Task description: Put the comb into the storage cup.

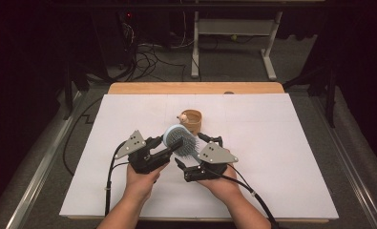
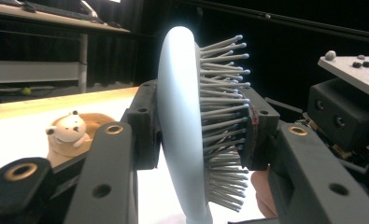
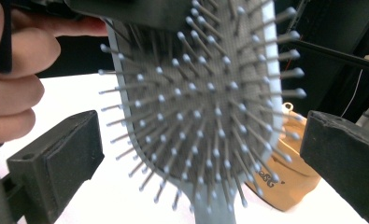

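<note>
Holding: left gripper [image 2: 191, 135] squeezes the hairbrush [image 2: 182, 135] head, back and bristles | right gripper [image 3: 201, 154] wide open, jaws either side of the brush, not touching | tan cup [image 1: 192, 120] just behind both, on the counter [image 1: 281, 143]

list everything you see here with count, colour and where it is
hairbrush: 1, pale blue with grey bristles, held above the middle of the sheet between the two grippers
cup: 1, tan, just behind the hairbrush, with a small cream bear figure on its rim
sheet: 1, white, covers most of the table
table: 1, light wood, edge shows behind the sheet
desk frame: 1, white, on the floor beyond the table
cables: several, black, on the floor beyond the table
left gripper: 1, black, shut on the hairbrush head
right gripper: 1, black, jaws open on either side of the hairbrush
hands: 2, at the near edge, one on each gripper
</note>
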Demonstrator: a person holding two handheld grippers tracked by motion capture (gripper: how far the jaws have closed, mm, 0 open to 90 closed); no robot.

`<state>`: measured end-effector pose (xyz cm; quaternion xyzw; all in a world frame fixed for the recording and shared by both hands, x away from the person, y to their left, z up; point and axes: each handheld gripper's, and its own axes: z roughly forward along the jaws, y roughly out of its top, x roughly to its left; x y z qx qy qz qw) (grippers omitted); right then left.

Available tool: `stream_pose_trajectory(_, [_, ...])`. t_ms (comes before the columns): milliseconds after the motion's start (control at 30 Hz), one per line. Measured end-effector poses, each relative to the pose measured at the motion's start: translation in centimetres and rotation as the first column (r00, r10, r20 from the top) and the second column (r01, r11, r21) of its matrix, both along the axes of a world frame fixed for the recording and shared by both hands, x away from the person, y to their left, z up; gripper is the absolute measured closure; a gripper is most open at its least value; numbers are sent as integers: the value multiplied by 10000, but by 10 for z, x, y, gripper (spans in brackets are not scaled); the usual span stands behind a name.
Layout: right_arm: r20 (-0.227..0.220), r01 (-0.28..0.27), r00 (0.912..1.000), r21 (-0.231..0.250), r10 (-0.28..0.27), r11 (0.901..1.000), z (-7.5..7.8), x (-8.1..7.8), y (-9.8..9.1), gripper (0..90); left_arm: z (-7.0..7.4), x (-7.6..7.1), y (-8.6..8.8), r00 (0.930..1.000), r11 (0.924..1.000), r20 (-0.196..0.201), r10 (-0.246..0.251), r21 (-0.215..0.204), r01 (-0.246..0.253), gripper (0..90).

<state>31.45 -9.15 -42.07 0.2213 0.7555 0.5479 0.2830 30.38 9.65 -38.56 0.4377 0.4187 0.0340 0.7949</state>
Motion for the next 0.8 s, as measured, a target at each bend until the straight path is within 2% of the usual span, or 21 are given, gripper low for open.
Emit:
stream_pose_trajectory(233, [-32, 44, 10000, 25, -44, 10000, 0, 0, -5, 0, 1, -2, 3, 9993, 9995, 299, 235, 219, -241, 578])
stream_pose_trajectory(467, [-41, -2, 10000, 22, 2, 10000, 1, -3, -10, 0, 4, -3, 9, 9978, 9987, 512, 421, 253, -434, 578])
stream_pose_trajectory(800, [-175, 253, 9995, 73, -251, 9997, 0, -2, -24, 1, 5, -4, 18, 9942, 9962, 833, 679, 489, -721, 577])
